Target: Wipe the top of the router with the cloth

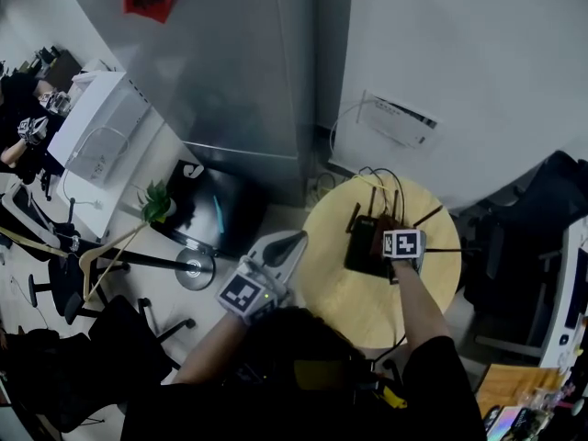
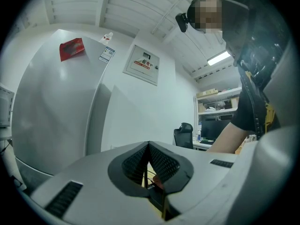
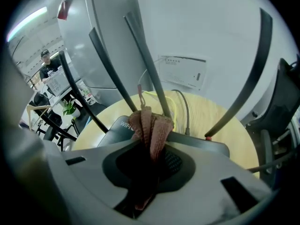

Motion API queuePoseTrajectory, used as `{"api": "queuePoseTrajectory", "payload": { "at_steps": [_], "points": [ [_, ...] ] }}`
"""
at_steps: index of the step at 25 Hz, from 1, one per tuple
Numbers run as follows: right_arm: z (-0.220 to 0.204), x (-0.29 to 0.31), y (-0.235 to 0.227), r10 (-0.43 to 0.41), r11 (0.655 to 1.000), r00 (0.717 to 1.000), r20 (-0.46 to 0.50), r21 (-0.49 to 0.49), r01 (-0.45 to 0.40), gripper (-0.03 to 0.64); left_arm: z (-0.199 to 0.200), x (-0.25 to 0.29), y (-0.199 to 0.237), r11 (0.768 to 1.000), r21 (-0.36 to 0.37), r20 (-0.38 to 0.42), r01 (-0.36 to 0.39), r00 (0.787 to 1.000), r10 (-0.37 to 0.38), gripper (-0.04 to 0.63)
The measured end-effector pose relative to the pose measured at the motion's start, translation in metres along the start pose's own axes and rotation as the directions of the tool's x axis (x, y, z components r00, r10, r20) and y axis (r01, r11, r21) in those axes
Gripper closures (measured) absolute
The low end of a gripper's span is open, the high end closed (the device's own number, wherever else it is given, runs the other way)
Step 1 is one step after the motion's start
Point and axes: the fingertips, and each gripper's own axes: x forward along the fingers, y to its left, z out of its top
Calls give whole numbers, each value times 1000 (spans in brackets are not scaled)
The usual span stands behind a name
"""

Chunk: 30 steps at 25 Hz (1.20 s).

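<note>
ceiling light strips (image 2: 219,58) light the room evenly; the far white wall (image 1: 478,53) is bright, the near left floor (image 1: 152,288) dimmer. the head view is soft. both gripper views bend strongly toward dark rounded corners, with near parts blurred.

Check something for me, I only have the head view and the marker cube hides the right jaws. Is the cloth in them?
Observer: Yes. The right gripper view shows the right gripper shut on the pinkish cloth, bunched between the jaws.
Operator: Over the router?
Observer: The cloth's end pokes out above the router, near its white WIFI print. I can't tell whether they touch.
Operator: Left one?
Observer: The left gripper has its jaws together with nothing between them, and it is aimed at the grey cabinet.
</note>
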Motion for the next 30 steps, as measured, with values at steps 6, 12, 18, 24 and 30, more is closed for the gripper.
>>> {"api": "queuePoseTrajectory", "payload": {
  "at_steps": [6,12,18,24,30],
  "points": [
    [-6,-5,-20,-28,999,1000,2,21,28,552,-2,11,-7,1000,-9,2,27,1000,-27,603],
    [-13,-11,-38,-33,998,999,-1,55,33,552,-7,21,-17,999,-14,-7,50,999,-50,603],
    [-20,-17,-60,-50,998,999,-8,48,50,552,-8,22,-17,999,-19,-11,38,999,-38,603],
    [-29,-22,-85,-77,994,997,7,77,76,552,-6,17,-17,1000,-19,-7,17,1000,-18,603],
    [-37,-29,-110,-129,991,992,4,33,129,552,-7,13,-17,1000,-8,-9,11,1000,-11,603]
  ]
}}
